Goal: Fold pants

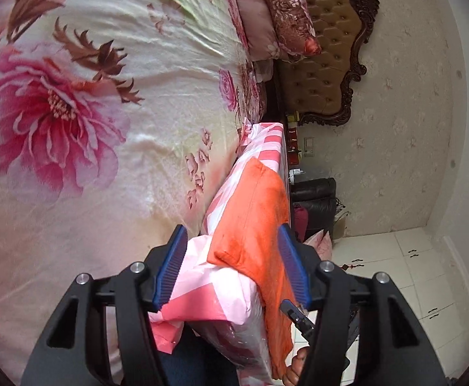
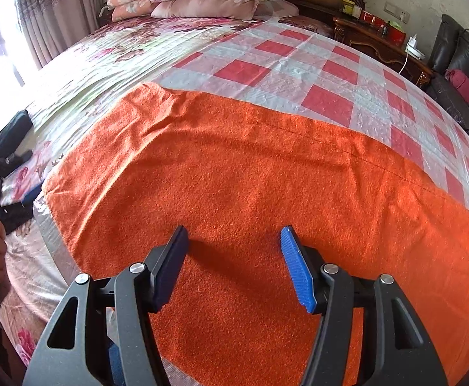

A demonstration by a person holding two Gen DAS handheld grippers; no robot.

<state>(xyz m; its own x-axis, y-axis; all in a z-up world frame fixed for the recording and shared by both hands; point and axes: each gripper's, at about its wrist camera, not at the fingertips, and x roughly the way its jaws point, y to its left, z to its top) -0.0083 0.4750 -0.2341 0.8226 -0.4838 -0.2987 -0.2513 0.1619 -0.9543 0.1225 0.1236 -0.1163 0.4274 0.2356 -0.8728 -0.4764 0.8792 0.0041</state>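
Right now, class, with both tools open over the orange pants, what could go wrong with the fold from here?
1. The pants lie on a slick-looking checked plastic sheet; a pinch by the right tool might catch the sheet too.
2. Part of the pants hangs over the bed edge, so a pull could drag them off.
3. The left tool is tilted sideways and grips nothing, so the fold may go uneven.
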